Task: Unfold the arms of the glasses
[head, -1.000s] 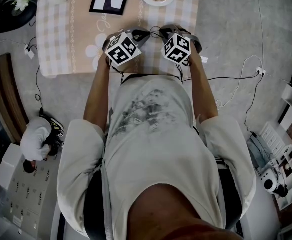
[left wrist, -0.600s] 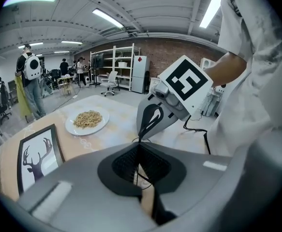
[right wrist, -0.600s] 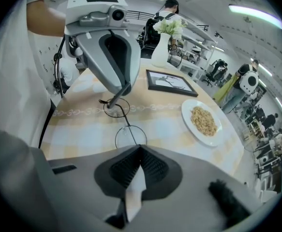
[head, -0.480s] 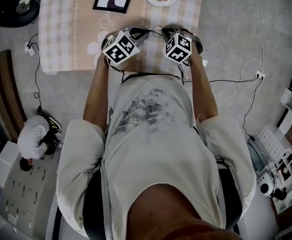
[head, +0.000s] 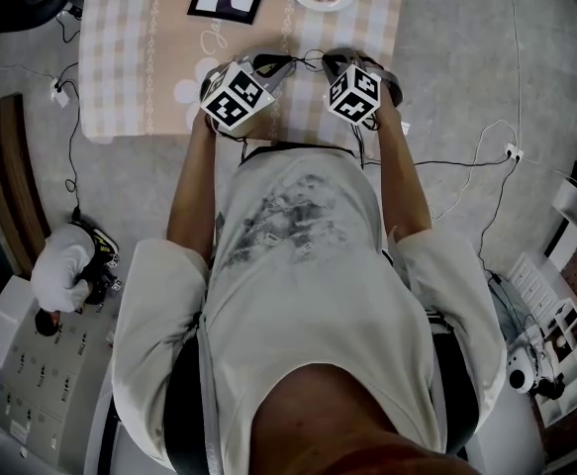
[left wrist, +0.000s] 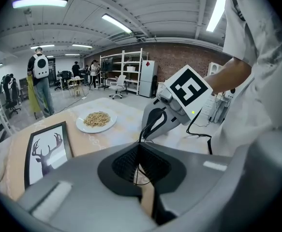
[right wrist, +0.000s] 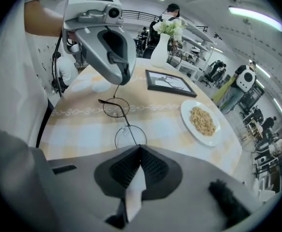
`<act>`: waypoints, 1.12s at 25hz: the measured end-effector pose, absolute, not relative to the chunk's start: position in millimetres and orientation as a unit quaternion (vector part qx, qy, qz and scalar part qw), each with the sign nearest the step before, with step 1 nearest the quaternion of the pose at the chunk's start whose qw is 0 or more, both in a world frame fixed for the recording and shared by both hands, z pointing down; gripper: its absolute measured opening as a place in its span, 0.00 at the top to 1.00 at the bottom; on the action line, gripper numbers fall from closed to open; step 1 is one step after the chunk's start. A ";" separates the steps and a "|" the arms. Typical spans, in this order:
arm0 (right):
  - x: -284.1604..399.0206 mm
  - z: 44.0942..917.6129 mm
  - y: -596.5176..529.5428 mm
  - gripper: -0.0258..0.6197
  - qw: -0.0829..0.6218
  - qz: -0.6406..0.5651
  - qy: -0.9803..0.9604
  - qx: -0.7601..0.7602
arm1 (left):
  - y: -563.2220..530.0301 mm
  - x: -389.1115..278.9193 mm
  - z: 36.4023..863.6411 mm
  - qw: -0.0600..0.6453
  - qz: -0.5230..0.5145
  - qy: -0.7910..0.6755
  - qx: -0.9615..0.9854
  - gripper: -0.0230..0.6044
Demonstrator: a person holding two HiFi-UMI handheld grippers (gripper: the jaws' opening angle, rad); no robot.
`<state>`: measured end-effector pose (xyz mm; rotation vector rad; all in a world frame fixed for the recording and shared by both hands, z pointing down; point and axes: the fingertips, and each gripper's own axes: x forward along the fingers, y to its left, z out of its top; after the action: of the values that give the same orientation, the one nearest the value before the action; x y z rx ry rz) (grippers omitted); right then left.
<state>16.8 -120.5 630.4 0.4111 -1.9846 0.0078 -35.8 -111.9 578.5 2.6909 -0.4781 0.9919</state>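
Wire-rimmed glasses point(right wrist: 115, 107) | left gripper point(right wrist: 123, 80) shifted slightly | right gripper point(left wrist: 148, 128) unmoved

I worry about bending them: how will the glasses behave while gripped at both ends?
The glasses look like thin wire, so they are probably light and easy to bend if pulled hard. The round lenses seem fragile if dropped. Wire this thin may twist or slip in the shut right hand-held gripper.
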 end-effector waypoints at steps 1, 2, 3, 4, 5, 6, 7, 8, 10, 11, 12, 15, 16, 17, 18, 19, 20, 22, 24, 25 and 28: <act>16.9 630.3 -120.6 0.93 0.529 0.003 -0.831 0.172 | -112.2 -36.9 577.6 0.117 0.337 -0.167 0.919 0.95; 17.0 630.3 -120.6 0.93 0.529 0.003 -0.831 0.173 | -112.6 -38.1 576.7 0.118 0.335 -0.170 0.919 0.95; 17.0 630.3 -120.6 0.93 0.529 0.003 -0.831 0.173 | -112.9 -39.6 576.0 0.119 0.333 -0.174 0.919 0.95; 16.8 630.3 -120.6 0.93 0.529 0.003 -0.831 0.173 | -113.3 -41.4 575.4 0.121 0.333 -0.178 0.918 0.95; 16.6 630.5 -120.5 0.93 0.529 0.002 -0.831 0.173 | -113.8 -43.1 575.0 0.123 0.332 -0.182 0.917 0.95; 16.5 630.7 -120.5 0.93 0.528 0.003 -0.831 0.172 | -114.5 -44.5 574.5 0.124 0.330 -0.186 0.917 0.95; 16.5 630.8 -120.5 0.93 0.528 0.003 -0.832 0.172 | -115.5 -45.4 573.7 0.125 0.327 -0.191 0.917 0.95; 16.6 631.0 -120.4 0.93 0.528 0.003 -0.832 0.172 | -116.2 -46.3 572.6 0.126 0.324 -0.195 0.917 0.95; 16.4 630.7 -120.0 0.93 0.528 0.003 -0.831 0.172 | -116.5 -47.6 570.4 0.126 0.318 -0.198 0.919 0.95; 16.2 630.4 -119.8 0.93 0.528 0.003 -0.831 0.173 | -116.5 -48.3 569.1 0.126 0.317 -0.199 0.919 0.95; 16.2 630.2 -119.7 0.93 0.529 0.003 -0.831 0.173 | -116.4 -49.7 568.9 0.127 0.316 -0.201 0.919 0.95; 16.5 630.5 -119.8 0.93 0.529 0.002 -0.831 0.174 | -117.3 -52.5 568.5 0.129 0.307 -0.211 0.919 0.95; 16.6 630.6 -119.8 0.93 0.528 0.002 -0.831 0.175 | -117.7 -52.6 566.3 0.129 0.304 -0.212 0.920 0.95; 16.7 630.5 -119.9 0.93 0.528 0.002 -0.831 0.175 | -117.9 -53.0 564.6 0.130 0.302 -0.213 0.920 0.95; 16.8 630.3 -120.0 0.93 0.529 0.002 -0.831 0.176 | -118.0 -53.6 563.6 0.131 0.301 -0.214 0.920 0.95; 16.9 630.2 -120.0 0.93 0.529 0.002 -0.830 0.176 | -118.1 -54.3 563.3 0.132 0.300 -0.216 0.920 0.95; 16.8 630.2 -120.0 0.93 0.529 0.002 -0.830 0.177 | -118.1 -54.9 563.2 0.132 0.299 -0.217 0.920 0.95; 16.6 630.7 -120.1 0.93 0.529 0.001 -0.830 0.177 | -118.1 -55.8 563.3 0.132 0.298 -0.219 0.920 0.95; 16.4 630.8 -120.2 0.93 0.529 0.001 -0.830 0.177 | -118.0 -56.6 563.1 0.133 0.296 -0.221 0.920 0.95; 16.5 630.6 -120.1 0.93 0.528 0.000 -0.830 0.178 | -118.0 -57.2 562.8 0.134 0.294 -0.223 0.920 0.95; 17.2 630.3 -120.0 0.93 0.527 0.001 -0.831 0.179 | -118.3 -59.5 562.2 0.139 0.289 -0.228 0.919 0.95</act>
<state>17.2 -120.0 630.3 0.4276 -1.9855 0.0031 -59.5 -118.3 562.2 2.6570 -0.6593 0.8340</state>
